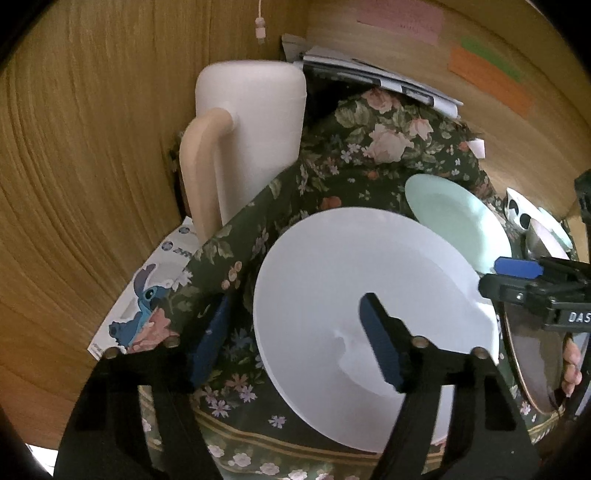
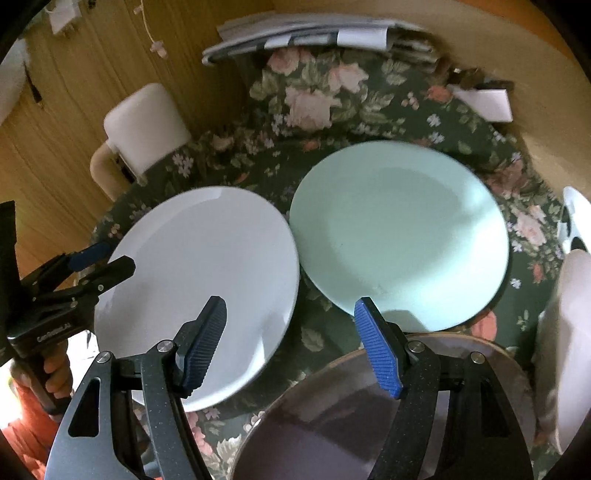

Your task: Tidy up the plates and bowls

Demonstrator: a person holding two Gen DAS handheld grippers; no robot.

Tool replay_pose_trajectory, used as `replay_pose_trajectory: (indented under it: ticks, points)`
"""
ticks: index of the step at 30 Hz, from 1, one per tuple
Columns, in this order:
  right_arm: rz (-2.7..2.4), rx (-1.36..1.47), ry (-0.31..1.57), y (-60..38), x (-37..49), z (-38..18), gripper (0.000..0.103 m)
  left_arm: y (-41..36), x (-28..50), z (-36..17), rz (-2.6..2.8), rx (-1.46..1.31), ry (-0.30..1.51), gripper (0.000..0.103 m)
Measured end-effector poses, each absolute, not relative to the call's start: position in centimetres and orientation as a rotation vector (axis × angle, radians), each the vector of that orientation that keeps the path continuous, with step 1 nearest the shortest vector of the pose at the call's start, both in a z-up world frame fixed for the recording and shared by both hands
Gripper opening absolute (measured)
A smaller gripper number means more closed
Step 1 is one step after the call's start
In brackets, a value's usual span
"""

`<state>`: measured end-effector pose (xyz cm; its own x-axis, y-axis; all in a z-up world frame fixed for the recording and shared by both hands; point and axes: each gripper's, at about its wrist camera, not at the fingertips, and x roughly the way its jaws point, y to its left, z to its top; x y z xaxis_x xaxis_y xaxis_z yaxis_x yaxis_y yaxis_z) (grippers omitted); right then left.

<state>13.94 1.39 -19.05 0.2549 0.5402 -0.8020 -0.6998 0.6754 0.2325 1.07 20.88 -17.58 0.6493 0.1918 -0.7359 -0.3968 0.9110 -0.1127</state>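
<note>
Right gripper nearest the lens, jaws spread wide, nothing between them, blue pads hovering over the gap where three plates meet. Floral tablecloth is the biggest thing, dark green with pink roses, covering the table. White plate lies flat on it at 9 o'clock from frame centre; mint-green plate flat at 2 o'clock, rims just beside each other, maybe touching. Dark glossy plate with thin gold rim at 6 o'clock, under the right gripper's fingers, its far edge near the mint plate. White chair back at 10 o'clock beyond the table edge. Stack of papers at 12 o'clock. Black-and-white spotted dish at 3 o'clock, partly cut off.

Left gripper, left wrist view: jaws apart, released, straddling the near left rim of the white plate, one pad over the plate, the other over cloth; contact with the rim cannot be told. Stitch cartoon sheet at 8 o'clock, beside the table.
</note>
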Motion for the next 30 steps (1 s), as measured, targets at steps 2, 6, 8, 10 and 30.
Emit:
replay_pose_trajectory:
  ticks: [2,6,8,10,30]
  points:
    - [0.847,-0.184,1.009,1.6,14.1,-19.2,0.062,21.1,1.1,-17.8,0.332,-0.284,0.810,0.060]
    - [0.857,-0.204,1.010,2.1,14.1,-19.1,0.052,21.4,1.1,-18.3,0.324,-0.297,0.829,0.051]
    - [0.871,-0.214,1.024,2.4,14.2,-19.3,0.045,21.5,1.2,-18.6,0.317,-0.304,0.837,0.046]
    - [0.878,-0.226,1.043,2.8,14.3,-19.7,0.041,21.5,1.3,-18.7,0.311,-0.307,0.841,0.044]
    - [0.880,-0.276,1.001,3.9,13.7,-20.2,0.036,21.7,1.3,-18.6,0.294,-0.355,0.837,0.041]
